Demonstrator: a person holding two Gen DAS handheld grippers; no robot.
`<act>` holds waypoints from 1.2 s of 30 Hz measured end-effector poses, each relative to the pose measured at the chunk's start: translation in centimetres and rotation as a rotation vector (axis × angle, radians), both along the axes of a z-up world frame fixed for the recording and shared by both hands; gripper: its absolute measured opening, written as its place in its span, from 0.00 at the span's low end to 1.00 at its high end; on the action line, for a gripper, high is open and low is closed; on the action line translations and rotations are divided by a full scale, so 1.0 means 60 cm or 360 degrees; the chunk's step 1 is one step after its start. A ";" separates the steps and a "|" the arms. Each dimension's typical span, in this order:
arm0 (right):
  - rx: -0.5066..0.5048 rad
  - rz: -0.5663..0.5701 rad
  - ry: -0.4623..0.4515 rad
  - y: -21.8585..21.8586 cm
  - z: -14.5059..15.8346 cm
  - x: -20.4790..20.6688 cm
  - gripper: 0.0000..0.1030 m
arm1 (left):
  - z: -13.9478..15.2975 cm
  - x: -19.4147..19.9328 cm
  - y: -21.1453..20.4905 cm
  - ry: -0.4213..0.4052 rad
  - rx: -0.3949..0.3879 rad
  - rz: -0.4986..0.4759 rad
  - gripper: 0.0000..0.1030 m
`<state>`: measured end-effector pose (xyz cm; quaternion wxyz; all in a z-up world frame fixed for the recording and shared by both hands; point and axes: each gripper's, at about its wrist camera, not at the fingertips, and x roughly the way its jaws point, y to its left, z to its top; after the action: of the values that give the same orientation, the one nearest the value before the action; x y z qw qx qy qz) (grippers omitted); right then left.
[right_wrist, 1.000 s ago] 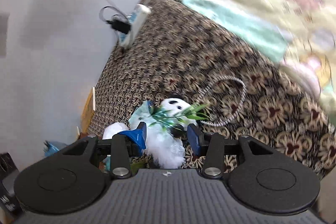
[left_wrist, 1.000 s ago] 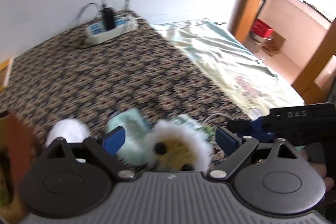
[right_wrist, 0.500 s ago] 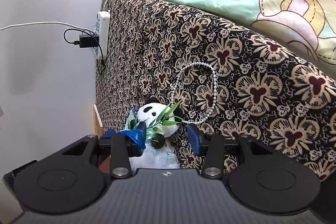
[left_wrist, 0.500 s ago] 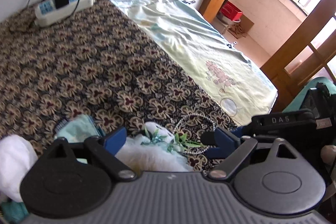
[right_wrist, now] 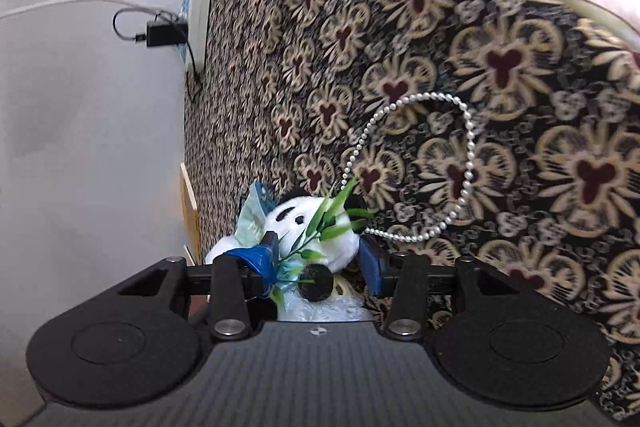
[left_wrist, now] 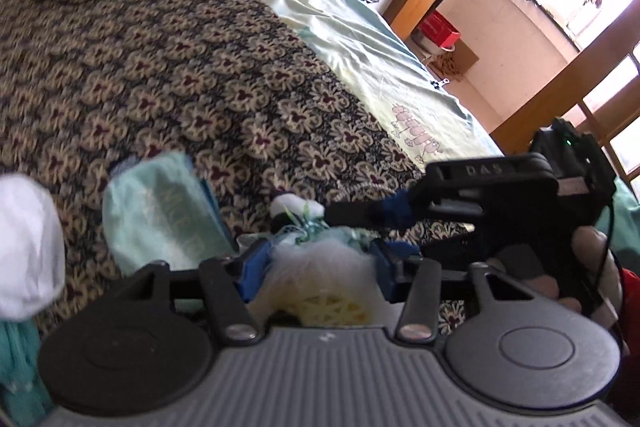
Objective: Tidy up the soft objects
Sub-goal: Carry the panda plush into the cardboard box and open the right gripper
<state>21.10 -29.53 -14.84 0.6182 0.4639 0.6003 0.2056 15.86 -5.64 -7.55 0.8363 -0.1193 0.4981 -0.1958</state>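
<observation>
Lying on the patterned bedspread [right_wrist: 500, 59], the panda plush [right_wrist: 316, 227] has a pearl necklace [right_wrist: 464, 155] just beside its head. The left gripper [left_wrist: 318, 263] has just been closing, its blue pads now against the plush's white fluffy body. The right gripper [right_wrist: 320, 259] brackets the panda's head; whether its pads press cannot be told.

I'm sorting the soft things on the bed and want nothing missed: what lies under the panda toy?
Under the panda toy shows white fluffy plush, beside a pale green packet. Leafy sprigs cross its face. What the fluff belongs to is covered.
</observation>
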 end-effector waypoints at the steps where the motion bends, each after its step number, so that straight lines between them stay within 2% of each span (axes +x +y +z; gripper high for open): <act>1: 0.0007 0.0024 -0.0006 0.005 0.000 0.002 0.28 | -0.001 -0.006 0.004 0.0000 -0.0016 0.0013 0.49; 5: 0.0019 0.0163 -0.0121 0.031 0.012 0.004 0.28 | -0.001 -0.021 0.013 0.0000 -0.0060 0.0055 0.49; 8: -0.0028 0.0265 -0.0287 0.050 0.034 -0.002 0.25 | 0.001 -0.034 0.020 0.0002 -0.0069 0.0075 0.57; 9: -0.0034 0.0300 -0.0363 0.055 0.044 -0.006 0.24 | 0.001 -0.036 0.023 0.0003 -0.0074 0.0083 0.63; 10: -0.0032 0.0328 -0.0419 0.058 0.051 -0.010 0.24 | 0.001 -0.039 0.025 0.0006 -0.0086 0.0087 0.74; 12: -0.0014 0.0389 -0.0530 0.066 0.067 -0.018 0.23 | 0.002 -0.044 0.030 0.0001 -0.0114 0.0093 0.84; 14: -0.0015 0.0457 -0.0640 0.077 0.081 -0.028 0.22 | 0.001 -0.050 0.030 -0.0018 -0.0096 0.0095 0.84; 17: -0.0114 0.0563 -0.0798 0.101 0.098 -0.042 0.22 | -0.003 -0.056 0.029 -0.0019 -0.0065 0.0095 0.82; 20: -0.0207 0.0653 -0.0977 0.114 0.117 -0.068 0.22 | -0.004 -0.071 0.023 -0.0057 0.0009 0.0074 0.70; 21: -0.0244 0.0677 -0.1038 0.119 0.123 -0.076 0.22 | -0.003 -0.078 0.022 -0.0073 0.0029 0.0069 0.64; 22: -0.0276 0.0693 -0.1075 0.123 0.126 -0.081 0.22 | -0.003 -0.084 0.022 -0.0080 0.0043 0.0068 0.59; 24: -0.0315 0.0726 -0.1122 0.130 0.129 -0.091 0.21 | -0.003 -0.093 0.024 -0.0088 0.0052 0.0076 0.57; 27: -0.0272 0.0730 -0.1168 0.119 0.136 -0.100 0.20 | 0.005 -0.104 0.022 -0.0131 0.0082 0.0087 0.55; 33: -0.0262 0.0761 -0.1446 0.131 0.186 -0.116 0.19 | 0.066 -0.129 0.031 -0.0318 0.0124 0.0149 0.52; 36: -0.0208 0.0760 -0.1589 0.149 0.226 -0.119 0.18 | 0.112 -0.146 0.048 -0.0460 0.0148 0.0208 0.52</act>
<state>13.94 -20.61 -1.28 0.7912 0.1222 0.3345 0.4971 7.09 -2.79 -0.84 0.9147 -0.0832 0.3724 -0.1328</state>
